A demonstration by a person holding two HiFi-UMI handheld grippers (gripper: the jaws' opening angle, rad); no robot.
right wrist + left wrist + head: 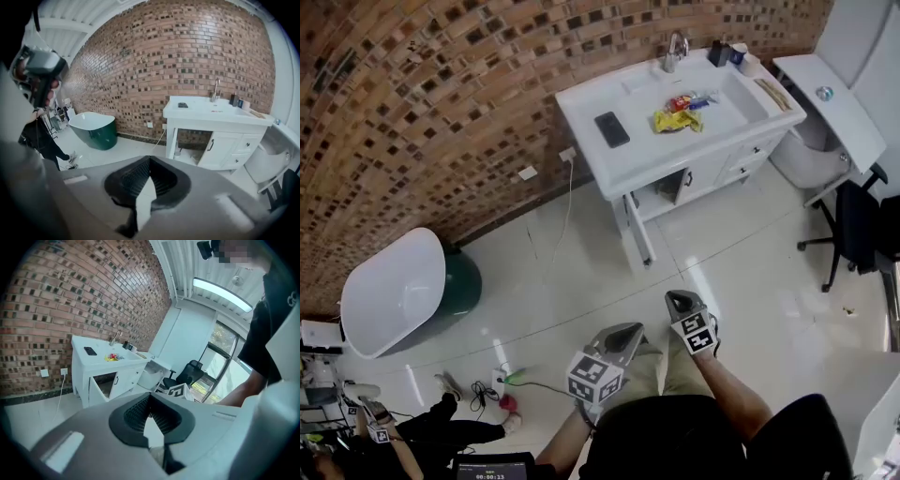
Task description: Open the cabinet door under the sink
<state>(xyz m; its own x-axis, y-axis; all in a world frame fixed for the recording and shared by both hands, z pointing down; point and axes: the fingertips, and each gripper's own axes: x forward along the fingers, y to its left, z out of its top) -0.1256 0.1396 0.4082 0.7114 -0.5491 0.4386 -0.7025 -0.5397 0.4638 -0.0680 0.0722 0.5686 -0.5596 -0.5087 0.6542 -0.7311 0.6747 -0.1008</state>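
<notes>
The white sink cabinet (628,164) stands against the brick wall, well ahead of both grippers. Its left door (639,230) is swung out, and the compartment behind it (661,192) shows dark. The neighbouring door (705,173) with a dark handle is closed. My left gripper (633,328) and right gripper (675,298) are held low near my body, far from the cabinet. In the left gripper view the left gripper (150,394) is shut and empty, with the swung-out door (96,392) beyond it. The right gripper (149,158) is likewise shut on nothing, facing the open compartment (190,145).
A phone (612,129), a yellow packet (675,119) and a faucet (675,49) are on the sink top. A white-and-green bathtub (398,291) sits left, an office chair (858,234) right. A cable (567,211) hangs from the wall socket. A person (441,436) crouches at lower left.
</notes>
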